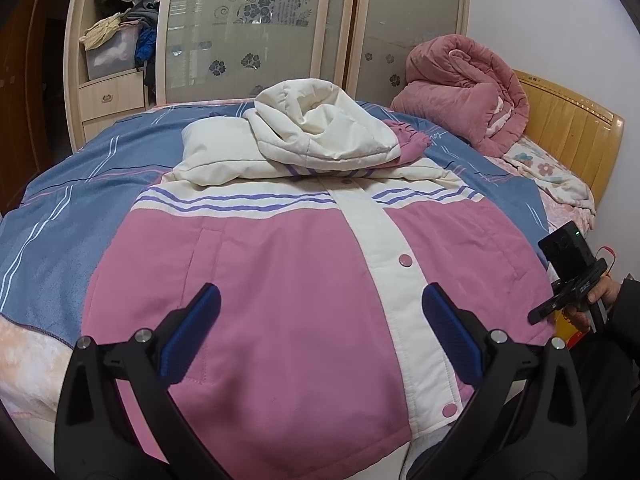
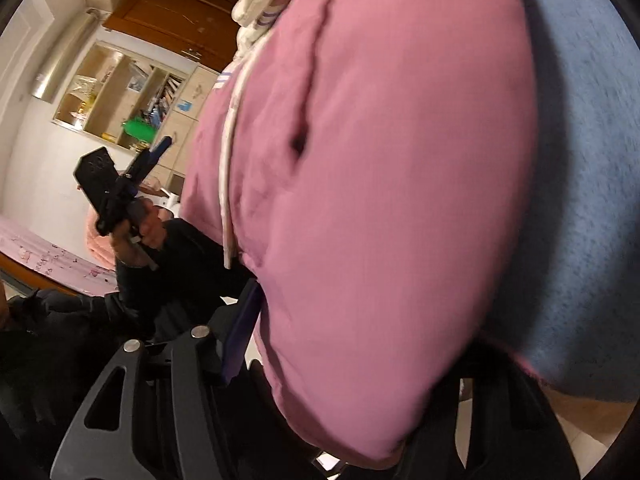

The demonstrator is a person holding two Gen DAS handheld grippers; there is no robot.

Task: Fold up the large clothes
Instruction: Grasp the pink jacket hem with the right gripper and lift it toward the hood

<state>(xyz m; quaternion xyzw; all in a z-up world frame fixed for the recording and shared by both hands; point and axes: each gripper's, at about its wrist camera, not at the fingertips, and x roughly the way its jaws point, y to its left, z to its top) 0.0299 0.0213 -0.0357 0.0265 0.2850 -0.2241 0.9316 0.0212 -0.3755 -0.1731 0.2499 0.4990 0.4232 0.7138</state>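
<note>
The jacket (image 1: pixel 280 280) was matt quilted cloth, softly padded, with glossy plastic snaps (image 1: pixel 405 260) along its cream placket. Under the jacket, the blue bedcover (image 1: pixel 68 216) looked like a napped, towel-like weave. Beyond the jacket, the wardrobe doors (image 1: pixel 244 28) were frosted glass in pale smooth wood frames. Right of the jacket, the headboard (image 1: pixel 568 128) was glossy varnished wood, and the pink quilt (image 1: pixel 460 88) looked plush. The left hand-held gripper (image 1: pixel 320 336) had matt black plastic arms, ribbed blue pads (image 1: pixel 192 332) and bright metal pins.
</note>
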